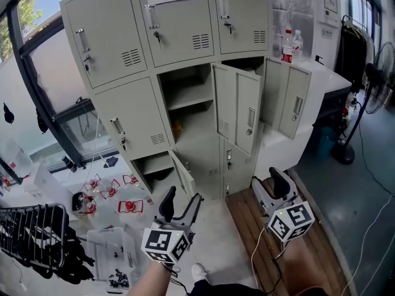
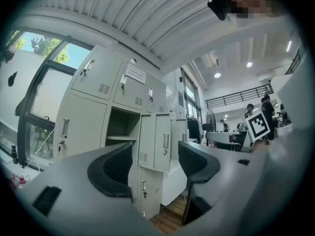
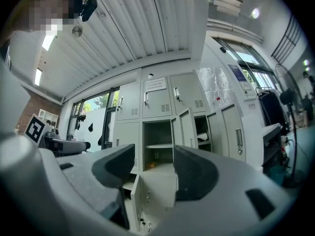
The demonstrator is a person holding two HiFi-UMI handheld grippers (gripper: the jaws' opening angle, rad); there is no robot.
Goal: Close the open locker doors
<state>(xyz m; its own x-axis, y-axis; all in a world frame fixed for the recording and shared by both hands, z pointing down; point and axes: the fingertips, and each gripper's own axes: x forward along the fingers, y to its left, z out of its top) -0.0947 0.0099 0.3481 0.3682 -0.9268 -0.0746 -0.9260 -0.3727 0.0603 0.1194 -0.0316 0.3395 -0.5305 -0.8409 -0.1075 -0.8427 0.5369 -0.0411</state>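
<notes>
A grey locker bank [image 1: 117, 42] stands ahead with three doors open. The middle compartment's door [image 1: 237, 106] swings out to the right, showing an empty shelf. The right compartment's door [image 1: 293, 100] also stands ajar. A low door [image 1: 184, 174] hangs open at the bottom. My left gripper [image 1: 182, 205] is open and empty, held below the low door. My right gripper [image 1: 270, 187] is open and empty too, short of the lockers' base. The left gripper view frames the middle door [image 2: 155, 141] between the jaws. The right gripper view shows the middle door [image 3: 186, 127] and the low door [image 3: 135, 200].
A wooden platform [image 1: 296, 258] lies under the right gripper. Bottles [image 1: 290, 45] stand on a white cabinet right of the lockers, and a floor fan [image 1: 379, 73] is farther right. A black wire rack [image 1: 31, 233] and red-and-white items [image 1: 129, 205] sit on the floor at left.
</notes>
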